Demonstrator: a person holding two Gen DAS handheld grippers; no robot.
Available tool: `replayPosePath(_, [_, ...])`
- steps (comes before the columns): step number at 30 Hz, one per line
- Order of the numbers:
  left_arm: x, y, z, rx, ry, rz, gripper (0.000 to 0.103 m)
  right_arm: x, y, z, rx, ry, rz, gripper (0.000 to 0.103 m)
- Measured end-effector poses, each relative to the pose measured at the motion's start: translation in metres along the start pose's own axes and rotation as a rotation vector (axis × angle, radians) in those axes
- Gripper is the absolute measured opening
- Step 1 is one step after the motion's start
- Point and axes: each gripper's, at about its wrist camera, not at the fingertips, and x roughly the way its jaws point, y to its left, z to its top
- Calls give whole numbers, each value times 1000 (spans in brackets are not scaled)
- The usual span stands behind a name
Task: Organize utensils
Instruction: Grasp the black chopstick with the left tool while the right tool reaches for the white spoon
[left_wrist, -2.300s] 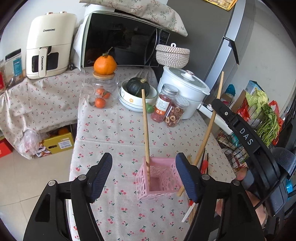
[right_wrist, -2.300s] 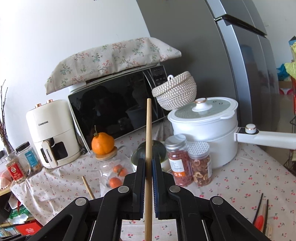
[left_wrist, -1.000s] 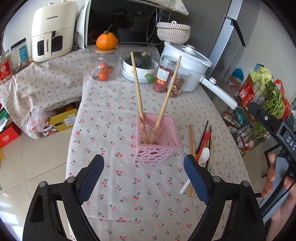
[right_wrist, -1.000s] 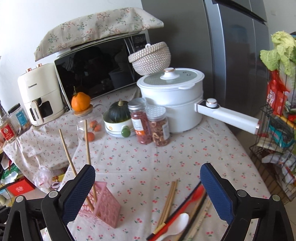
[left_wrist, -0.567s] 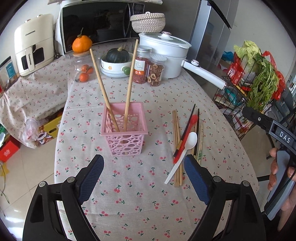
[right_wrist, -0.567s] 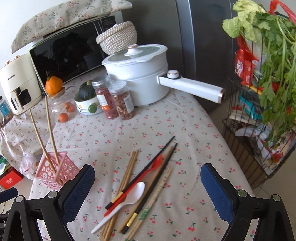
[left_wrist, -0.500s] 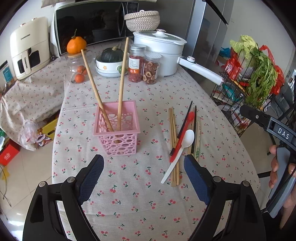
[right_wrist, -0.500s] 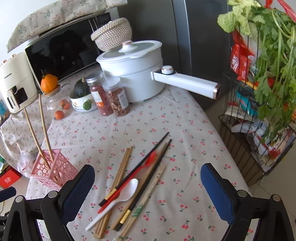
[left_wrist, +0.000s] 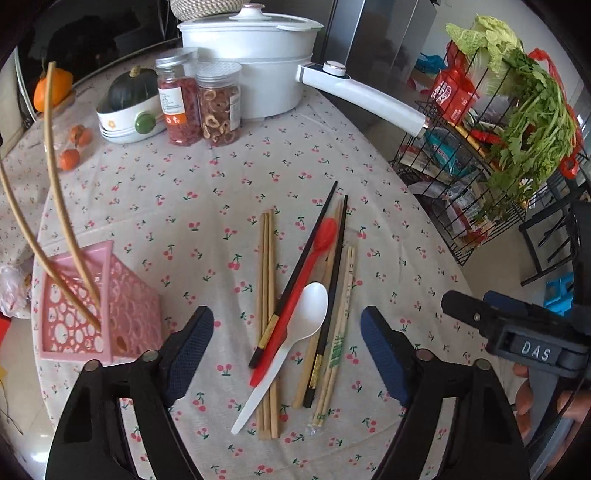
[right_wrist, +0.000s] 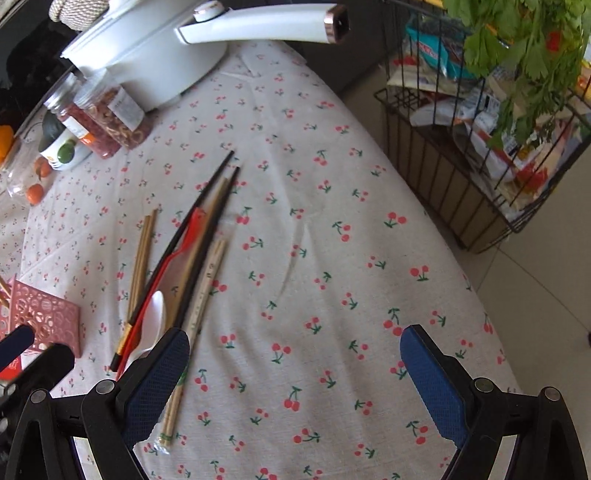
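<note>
A pink perforated basket (left_wrist: 99, 306) stands on the cherry-print tablecloth at the left and holds two wooden chopsticks (left_wrist: 59, 192) leaning upright. It also shows in the right wrist view (right_wrist: 44, 317). Loose utensils lie in a pile: wooden chopsticks (left_wrist: 266, 295), black chopsticks (left_wrist: 334, 273), a red spoon (left_wrist: 299, 291), a white spoon (left_wrist: 291, 332), wrapped chopsticks (left_wrist: 338, 336). My left gripper (left_wrist: 286, 352) is open and empty above the pile's near end. My right gripper (right_wrist: 293, 384) is open and empty, with the pile (right_wrist: 177, 269) to its left.
A white pot (left_wrist: 255, 62) with a long handle (left_wrist: 362, 99), two jars (left_wrist: 199, 99), a bowl with a squash (left_wrist: 129, 103) and an orange stand at the table's far side. A wire rack of vegetables (left_wrist: 491, 129) stands off the right edge (right_wrist: 476, 288).
The right gripper opened and left its chopstick in the basket. Both grippers then moved right and down toward the pile of loose utensils.
</note>
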Motion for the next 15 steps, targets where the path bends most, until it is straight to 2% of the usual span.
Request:
replayPosePath(1, [12,-1,8,-10,19,-23,41,3,-3,2,4,8,0,96])
replayPosePath(2, [24,-1,15,-19,43,-46,23,4,-5,4,9,14,-1,96])
replayPosePath(5, [51,-4,33,-39,73,-46,20,7,-7,12,16,17,-2,96])
replayPosePath(10, [80,-14,57,5,86,-20,17,18,-11,23,32,35,18,96])
replayPosePath(15, [106,-27,71,61,134,10,16,32,-22,31,75,61,17,96])
